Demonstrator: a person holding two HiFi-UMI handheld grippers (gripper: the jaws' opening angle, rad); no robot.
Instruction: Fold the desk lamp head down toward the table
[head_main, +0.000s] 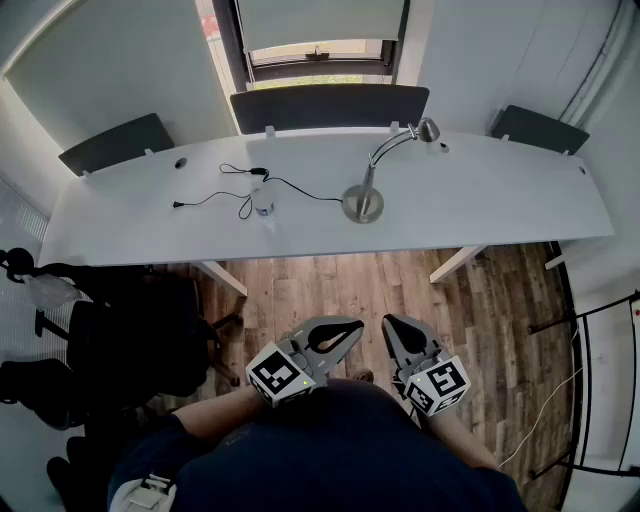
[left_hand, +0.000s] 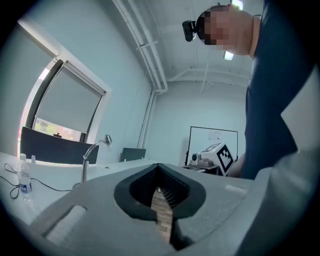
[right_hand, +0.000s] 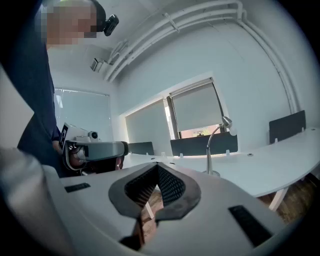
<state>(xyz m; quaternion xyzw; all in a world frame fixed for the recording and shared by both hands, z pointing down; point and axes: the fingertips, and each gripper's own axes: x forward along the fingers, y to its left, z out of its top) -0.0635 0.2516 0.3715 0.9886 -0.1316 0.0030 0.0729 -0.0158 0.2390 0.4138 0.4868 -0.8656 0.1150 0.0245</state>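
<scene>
A silver desk lamp (head_main: 372, 180) stands on the long white desk (head_main: 500, 200), its round base (head_main: 362, 204) near the middle and its curved neck lifting the head (head_main: 428, 129) up toward the back right. The lamp (left_hand: 91, 156) shows far off in the left gripper view, and the same lamp (right_hand: 218, 145) in the right gripper view. Both grippers are held close to my body, well short of the desk over the wooden floor. My left gripper (head_main: 347, 331) and right gripper (head_main: 392, 327) are shut with nothing between the jaws.
A clear water bottle (head_main: 263, 203) and a black cable (head_main: 225, 198) lie left of the lamp. Dark partition panels (head_main: 330, 105) line the desk's far edge under a window. A black office chair (head_main: 130, 340) sits at the left on the wooden floor (head_main: 350, 290).
</scene>
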